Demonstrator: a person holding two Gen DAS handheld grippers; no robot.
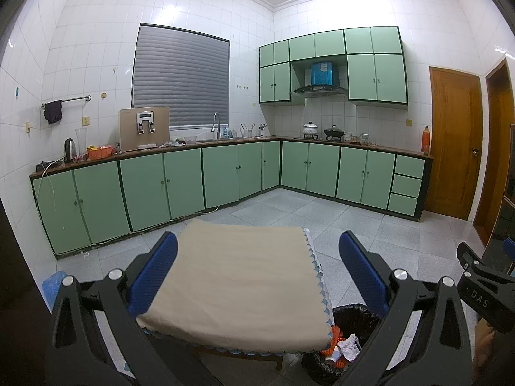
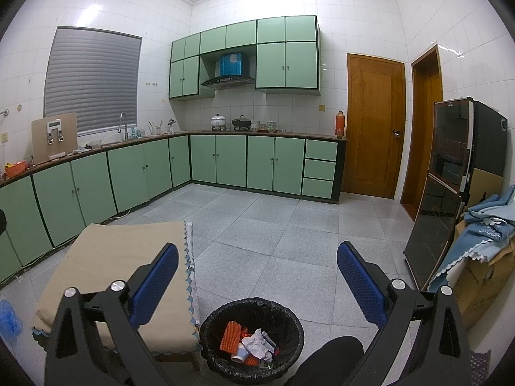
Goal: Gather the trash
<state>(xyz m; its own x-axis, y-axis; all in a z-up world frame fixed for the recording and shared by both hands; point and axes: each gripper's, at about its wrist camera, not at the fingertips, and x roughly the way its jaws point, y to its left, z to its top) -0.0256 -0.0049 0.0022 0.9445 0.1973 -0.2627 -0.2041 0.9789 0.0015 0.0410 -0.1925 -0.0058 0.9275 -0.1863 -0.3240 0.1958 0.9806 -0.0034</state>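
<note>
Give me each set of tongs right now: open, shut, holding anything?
Left tongs: open, holding nothing, over the cloth-covered table.
Right tongs: open, holding nothing, above the trash bin.

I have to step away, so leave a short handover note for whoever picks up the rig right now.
Left claw: open, empty, above the cloth-covered table.
Right claw: open, empty, above the trash bin.
The bin stands on the floor by the table's right edge and holds crumpled paper, a paper cup and orange netting.
Done: no trash visible on the tabletop.
Left: nothing visible to collect.
</note>
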